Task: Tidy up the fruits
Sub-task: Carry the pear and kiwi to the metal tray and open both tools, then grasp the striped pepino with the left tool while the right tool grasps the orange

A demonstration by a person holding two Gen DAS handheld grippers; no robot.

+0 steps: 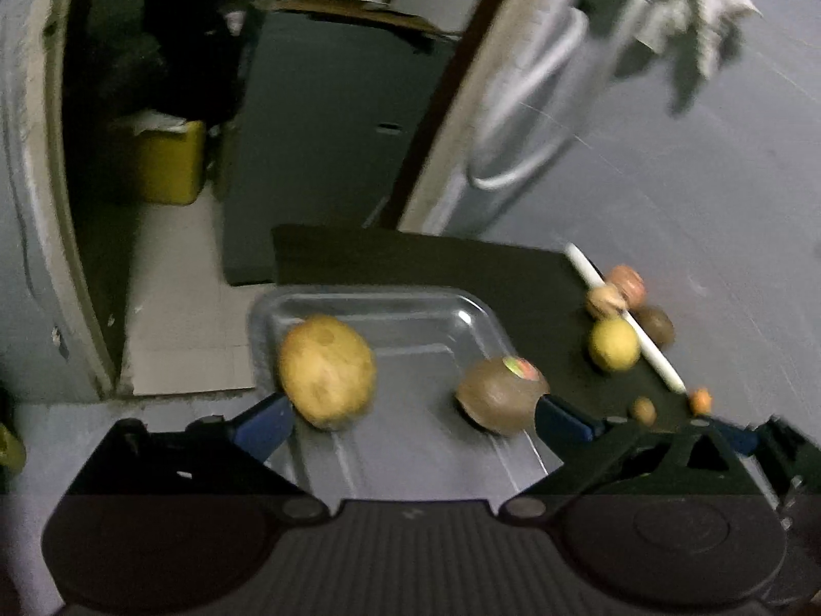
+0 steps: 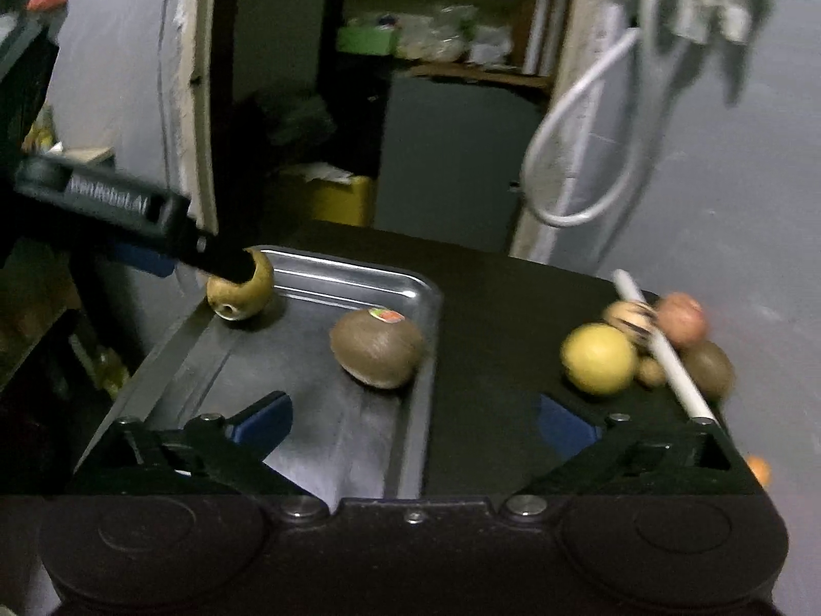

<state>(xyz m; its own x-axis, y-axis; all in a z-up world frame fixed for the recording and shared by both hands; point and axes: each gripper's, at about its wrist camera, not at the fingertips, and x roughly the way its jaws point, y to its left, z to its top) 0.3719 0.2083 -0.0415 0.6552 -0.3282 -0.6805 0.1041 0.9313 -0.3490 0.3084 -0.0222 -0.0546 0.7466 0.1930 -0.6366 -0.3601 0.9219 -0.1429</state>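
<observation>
A metal tray (image 1: pixel 390 303) (image 2: pixel 354 272) sits on a black table. In it lie a tan round fruit (image 1: pixel 327 370) (image 2: pixel 241 287) and a brown kiwi with a sticker (image 1: pixel 502 395) (image 2: pixel 377 349). My left gripper (image 1: pixel 413 418) is open above the tray, the tan fruit by its left finger and the kiwi by its right finger; in the right wrist view its finger (image 2: pixel 226 262) touches the tan fruit. My right gripper (image 2: pixel 415 423) is open and empty over the tray's right rim. A yellow lemon (image 1: pixel 614 344) (image 2: pixel 598 358) lies right of the tray.
Several small fruits (image 1: pixel 628 282) (image 2: pixel 680 319) cluster by a white stick (image 1: pixel 623 315) (image 2: pixel 662 346) at the table's right edge. A small orange fruit (image 1: pixel 700 400) (image 2: pixel 759 469) lies nearer. Behind are a doorway, a yellow bin (image 2: pixel 338 200) and a hanging hose (image 2: pixel 580 154).
</observation>
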